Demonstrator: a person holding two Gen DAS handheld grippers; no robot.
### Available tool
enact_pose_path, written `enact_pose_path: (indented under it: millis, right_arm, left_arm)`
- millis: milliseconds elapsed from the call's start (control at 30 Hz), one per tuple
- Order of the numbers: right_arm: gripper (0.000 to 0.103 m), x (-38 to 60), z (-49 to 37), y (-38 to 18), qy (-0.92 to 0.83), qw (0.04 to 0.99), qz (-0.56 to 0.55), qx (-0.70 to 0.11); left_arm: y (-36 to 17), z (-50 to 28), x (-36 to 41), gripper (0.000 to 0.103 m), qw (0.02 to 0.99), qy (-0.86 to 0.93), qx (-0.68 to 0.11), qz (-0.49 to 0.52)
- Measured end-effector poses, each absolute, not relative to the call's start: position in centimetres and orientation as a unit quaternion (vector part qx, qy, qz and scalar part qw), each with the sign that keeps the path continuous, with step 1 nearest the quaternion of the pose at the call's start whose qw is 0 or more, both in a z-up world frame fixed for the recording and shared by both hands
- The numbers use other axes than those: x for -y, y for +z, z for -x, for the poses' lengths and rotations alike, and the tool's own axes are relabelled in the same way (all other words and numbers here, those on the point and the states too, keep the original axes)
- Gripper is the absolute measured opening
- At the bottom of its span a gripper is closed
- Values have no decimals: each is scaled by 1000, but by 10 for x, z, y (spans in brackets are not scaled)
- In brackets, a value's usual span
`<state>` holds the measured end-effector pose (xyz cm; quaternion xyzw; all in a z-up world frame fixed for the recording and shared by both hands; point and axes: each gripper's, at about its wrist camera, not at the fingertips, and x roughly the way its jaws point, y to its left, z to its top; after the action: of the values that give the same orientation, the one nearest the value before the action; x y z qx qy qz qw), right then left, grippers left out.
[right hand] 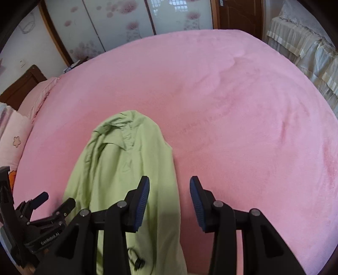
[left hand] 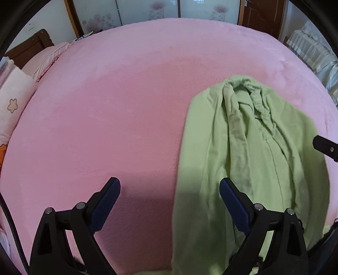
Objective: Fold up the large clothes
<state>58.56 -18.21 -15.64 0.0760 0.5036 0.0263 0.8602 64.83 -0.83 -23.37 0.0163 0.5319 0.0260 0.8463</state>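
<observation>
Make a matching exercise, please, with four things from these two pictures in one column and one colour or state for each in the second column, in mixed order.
Things:
1. blanket on the bed
2. garment
3. left gripper
4. wooden door

Colour or state:
A. light green, bunched lengthwise
B. brown
C. open wide, nothing between the pads
D. pink, spread flat

Pairs: 1-D, 2-A, 3-C, 4-B
</observation>
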Motion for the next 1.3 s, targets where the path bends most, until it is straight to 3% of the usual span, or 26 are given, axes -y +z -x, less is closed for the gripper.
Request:
enact_pose_path:
  millis: [100, 133, 167, 200, 233, 333, 500, 633, 767, 900, 1000, 1167, 1300]
  right_arm:
    - [40, 182, -600, -169, 27, 856, -89, -508]
    - [39, 179, -604, -172, 28, 856, -88, -509]
    - [27, 175, -605, -174, 30, 856, -81, -510]
    - [11, 168, -604, -176, 18, 858, -54, -510]
    - [1, 161, -603, -177, 13, 859, -32, -512]
    - [1, 145, -579, -157, 37, 882, 3, -471]
    - [1, 154, -505, -90, 104, 917, -31, -383]
    - [1, 171, -432, -54, 147, 929, -36, -339]
    - [2, 172, -367, -52, 168, 933, 6, -319]
    - [8, 182, -311, -86, 145, 926, 43, -346]
    - [21, 197, -277, -121, 129, 904, 54, -403]
    - [22, 218, -228, -160, 108, 869, 27, -483]
    - [22, 220, -193, -158, 113, 856, -4, -504]
  left_arm:
    - [-244, -654, 12, 92, 849, 19, -528, -7]
    - [-244, -654, 12, 72, 851, 13, -525, 1]
    - [-244, -654, 12, 52, 854, 8, -520, 10]
    - [-244, -652, 11, 13, 853, 4, -521, 20]
    - [-242, -650, 11, 6, 852, -2, -523, 35]
    - [-218, -629, 22, 3, 873, 22, -487, 18]
    - [-156, -562, 16, 3, 907, -15, -419, 52]
    - [-128, -506, 2, 3, 906, -45, -415, 67]
    - [-122, -445, -15, 4, 893, -64, -438, 82]
    - [-146, -390, -34, 4, 865, -73, -489, 87]
    - [-182, -350, -45, 8, 829, -68, -548, 91]
    - [-223, -281, -66, 9, 790, -46, -604, 96]
    - [-219, -251, -72, 20, 787, -48, -604, 111]
